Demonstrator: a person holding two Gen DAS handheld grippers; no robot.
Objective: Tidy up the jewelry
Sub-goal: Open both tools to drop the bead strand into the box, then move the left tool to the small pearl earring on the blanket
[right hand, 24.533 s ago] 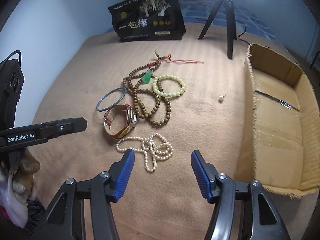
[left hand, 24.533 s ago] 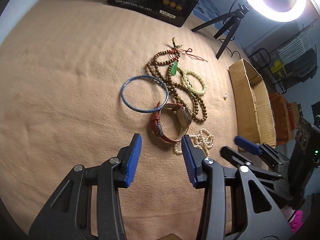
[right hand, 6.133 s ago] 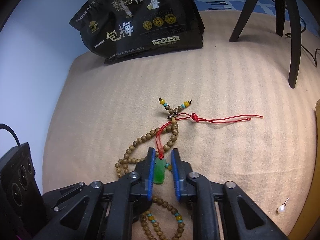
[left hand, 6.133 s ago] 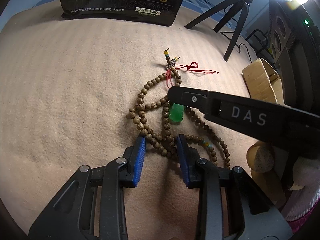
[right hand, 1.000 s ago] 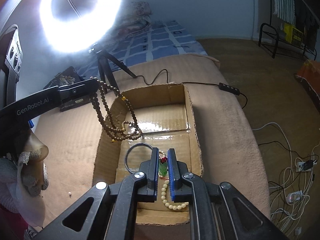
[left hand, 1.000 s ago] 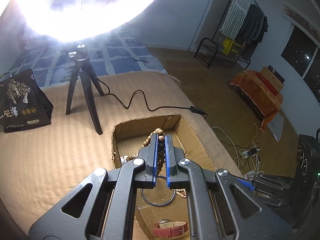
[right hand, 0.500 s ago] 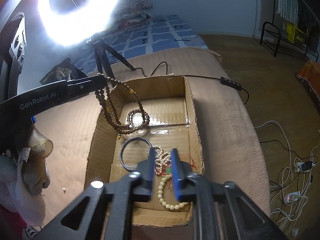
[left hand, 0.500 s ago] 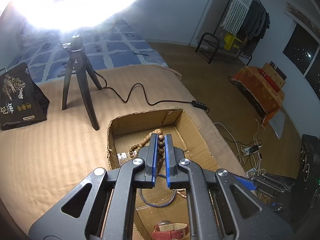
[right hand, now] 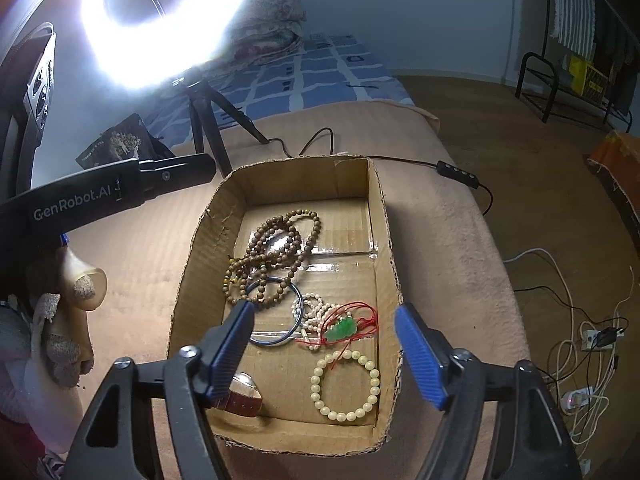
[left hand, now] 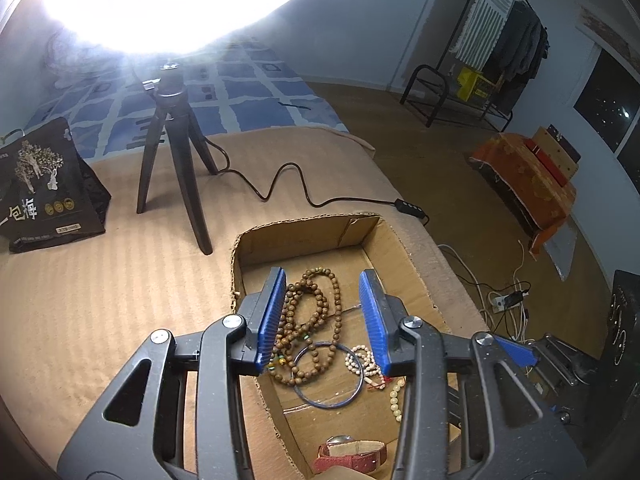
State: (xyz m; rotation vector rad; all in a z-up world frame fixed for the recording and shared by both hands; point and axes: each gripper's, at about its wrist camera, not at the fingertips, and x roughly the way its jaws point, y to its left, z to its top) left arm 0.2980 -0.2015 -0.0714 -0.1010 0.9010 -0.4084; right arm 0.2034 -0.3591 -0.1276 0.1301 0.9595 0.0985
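Left fingers: your jaws are opening, partway apart, and nothing is pressed between the pads.
Right fingers: your jaws are opening, already wide, and they hold nothing.
Wooden bead necklace: it lies loose on the floor of the cardboard box; in your left view it shows between the fingers, nearer the 9 o'clock pad.
Green pendant: it rests in the box on its red cord, at 12 o'clock between your right fingers, beside the pearl strand.
Other pieces: the blue bangle overlaps the necklace's near end; the pale bead bracelet lies toward 6 o'clock; the watch sits at the near wall.
Edges: box walls rise on all sides.
Room: open bed blanket at 3 o'clock; the tripod stands at 10 o'clock.
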